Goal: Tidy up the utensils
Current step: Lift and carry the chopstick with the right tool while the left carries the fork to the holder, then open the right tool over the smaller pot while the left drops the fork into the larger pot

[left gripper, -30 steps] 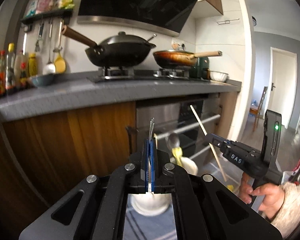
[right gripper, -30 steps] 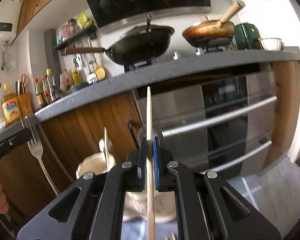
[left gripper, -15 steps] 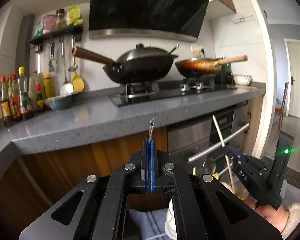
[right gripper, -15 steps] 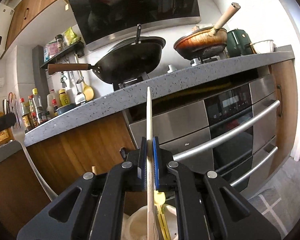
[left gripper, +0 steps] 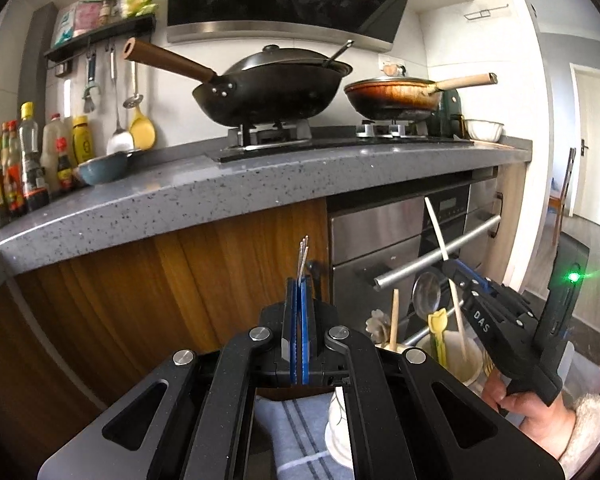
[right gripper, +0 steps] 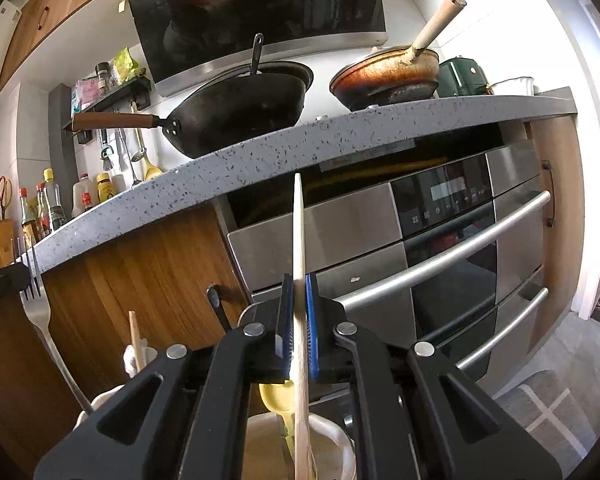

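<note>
The right gripper (right gripper: 298, 312) has its jaws pinched on a chopstick (right gripper: 299, 240), held upright with its lower end over the cup (right gripper: 340, 444), probably so it can drop in end first beside the yellow spoon (right gripper: 278, 398) there. The left gripper (left gripper: 298, 320) is clamped tight on a fork (left gripper: 303, 256), tines up above the pads; the right view shows the fork's handle (right gripper: 56, 356) slanting down to the left of the cup, toward a second cup (right gripper: 100, 400). That one already holds a wooden stick (right gripper: 135, 340), so the sorting seems to go by kind. Both cups sit low, in front of the oven (right gripper: 440, 240), the fork's cup to the left of the chopstick's cup.
</note>
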Demonstrator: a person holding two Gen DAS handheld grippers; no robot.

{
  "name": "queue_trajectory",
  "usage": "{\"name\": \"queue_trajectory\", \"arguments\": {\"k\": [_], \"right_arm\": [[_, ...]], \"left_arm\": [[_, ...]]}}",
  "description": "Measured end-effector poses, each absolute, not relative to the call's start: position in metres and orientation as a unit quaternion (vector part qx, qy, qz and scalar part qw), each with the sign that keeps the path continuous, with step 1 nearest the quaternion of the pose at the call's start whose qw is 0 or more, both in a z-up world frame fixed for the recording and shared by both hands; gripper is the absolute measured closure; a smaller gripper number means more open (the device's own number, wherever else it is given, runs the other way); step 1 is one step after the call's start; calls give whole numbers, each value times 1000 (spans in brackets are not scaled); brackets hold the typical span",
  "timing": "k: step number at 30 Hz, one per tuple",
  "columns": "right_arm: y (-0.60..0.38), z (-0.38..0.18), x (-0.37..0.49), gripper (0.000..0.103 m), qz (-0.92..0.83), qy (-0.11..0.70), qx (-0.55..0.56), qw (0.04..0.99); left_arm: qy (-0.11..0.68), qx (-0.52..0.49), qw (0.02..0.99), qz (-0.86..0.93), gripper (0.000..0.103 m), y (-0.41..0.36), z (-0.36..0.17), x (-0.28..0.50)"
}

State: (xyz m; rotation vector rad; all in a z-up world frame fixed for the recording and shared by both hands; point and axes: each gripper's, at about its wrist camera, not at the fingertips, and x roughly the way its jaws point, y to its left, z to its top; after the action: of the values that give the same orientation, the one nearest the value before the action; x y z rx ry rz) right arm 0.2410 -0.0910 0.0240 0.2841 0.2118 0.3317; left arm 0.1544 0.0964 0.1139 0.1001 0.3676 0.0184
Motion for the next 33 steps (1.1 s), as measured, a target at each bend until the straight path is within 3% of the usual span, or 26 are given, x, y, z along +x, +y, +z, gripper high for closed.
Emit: {"name": "queue_trajectory", "arguments": {"k": [33], "right_arm": [[-109, -1, 196, 97, 233, 209, 47, 948]], "left_arm": [[251, 76, 965, -18, 101, 71, 63, 160]]}}
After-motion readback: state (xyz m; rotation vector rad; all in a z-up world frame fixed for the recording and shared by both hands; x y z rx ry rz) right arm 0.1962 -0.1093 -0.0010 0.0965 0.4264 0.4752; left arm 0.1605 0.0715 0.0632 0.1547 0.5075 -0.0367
